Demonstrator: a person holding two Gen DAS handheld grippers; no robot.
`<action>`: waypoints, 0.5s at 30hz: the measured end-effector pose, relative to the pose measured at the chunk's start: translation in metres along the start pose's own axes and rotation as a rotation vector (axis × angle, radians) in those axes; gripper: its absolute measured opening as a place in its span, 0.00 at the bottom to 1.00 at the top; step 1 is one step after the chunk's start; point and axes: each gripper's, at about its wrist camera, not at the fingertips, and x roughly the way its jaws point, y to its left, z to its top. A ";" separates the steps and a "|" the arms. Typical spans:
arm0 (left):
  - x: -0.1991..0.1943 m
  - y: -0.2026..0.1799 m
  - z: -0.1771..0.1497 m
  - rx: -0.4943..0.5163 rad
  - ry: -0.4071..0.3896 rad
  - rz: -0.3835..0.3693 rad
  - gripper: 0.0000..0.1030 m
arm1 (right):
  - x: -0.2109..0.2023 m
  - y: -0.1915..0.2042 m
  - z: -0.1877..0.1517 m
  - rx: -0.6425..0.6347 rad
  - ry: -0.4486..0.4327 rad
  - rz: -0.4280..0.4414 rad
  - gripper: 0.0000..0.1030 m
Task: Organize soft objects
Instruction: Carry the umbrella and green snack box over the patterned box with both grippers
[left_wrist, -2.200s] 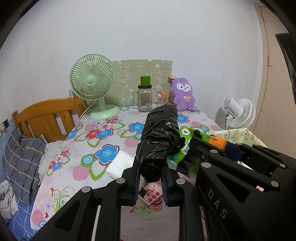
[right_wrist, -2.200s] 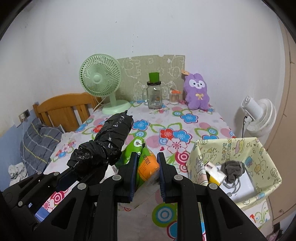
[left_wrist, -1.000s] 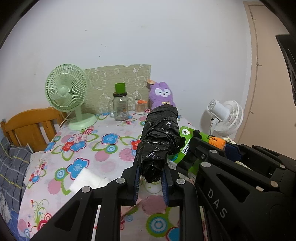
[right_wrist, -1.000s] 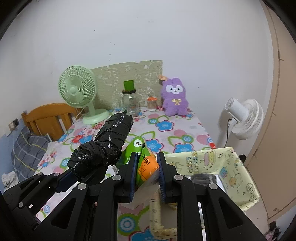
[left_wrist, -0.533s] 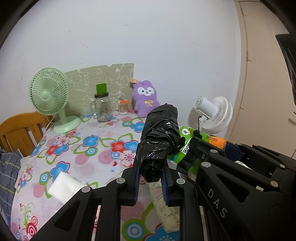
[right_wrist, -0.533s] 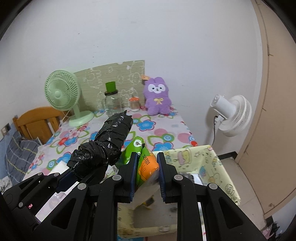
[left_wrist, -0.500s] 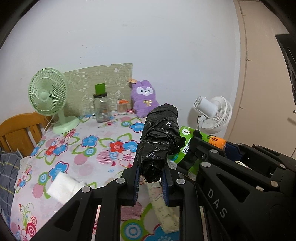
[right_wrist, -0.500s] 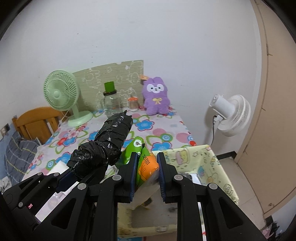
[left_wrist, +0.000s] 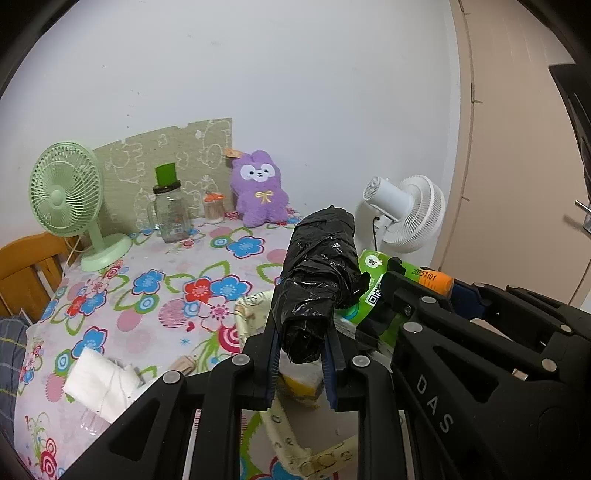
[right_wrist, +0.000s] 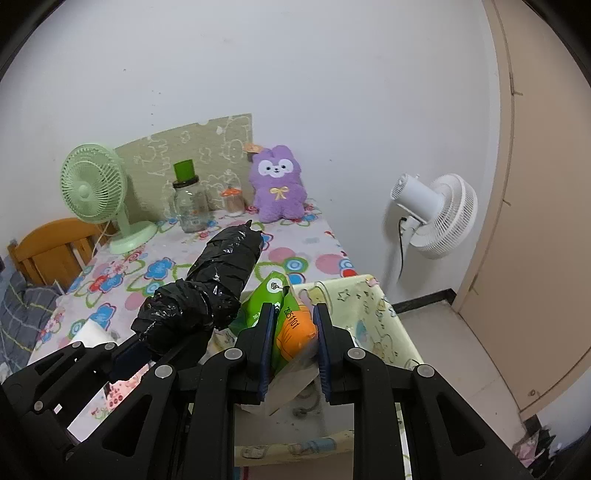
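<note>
White wall at the far side, table (left_wrist: 155, 306) under a flowered cloth. Along the far edge I see a green desk fan (left_wrist: 70, 199), a glass jar with green lid (left_wrist: 169, 210) and a purple plush rabbit (right_wrist: 277, 184). A white fan (right_wrist: 432, 214) stands off the table's right side, by a beige door.

My left gripper (left_wrist: 301, 363) is clamped on the near end of a black plastic-wrapped bundle (left_wrist: 317, 284), which points up and away from the camera. My right gripper (right_wrist: 293, 347) sits just right of it, jaws pinched on a green-and-orange packet (right_wrist: 290, 325). Bundle and packet are side by side; whether they touch I cannot tell.

Both held items hang over a yellow patterned fabric bin (right_wrist: 384, 325) at the table's near right edge. Bin contents are mostly hidden; something yellow and white shows under the left jaws.

A folded white cloth (left_wrist: 99, 384) lies on the table, near left.
</note>
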 end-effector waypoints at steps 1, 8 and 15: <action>0.002 -0.002 0.000 0.004 0.004 -0.002 0.18 | 0.001 -0.002 -0.001 0.004 0.002 -0.002 0.23; 0.011 -0.010 -0.002 0.019 0.028 -0.008 0.18 | 0.007 -0.014 -0.007 0.023 0.022 -0.020 0.23; 0.022 -0.017 -0.008 0.053 0.073 -0.009 0.18 | 0.017 -0.027 -0.013 0.040 0.050 -0.046 0.23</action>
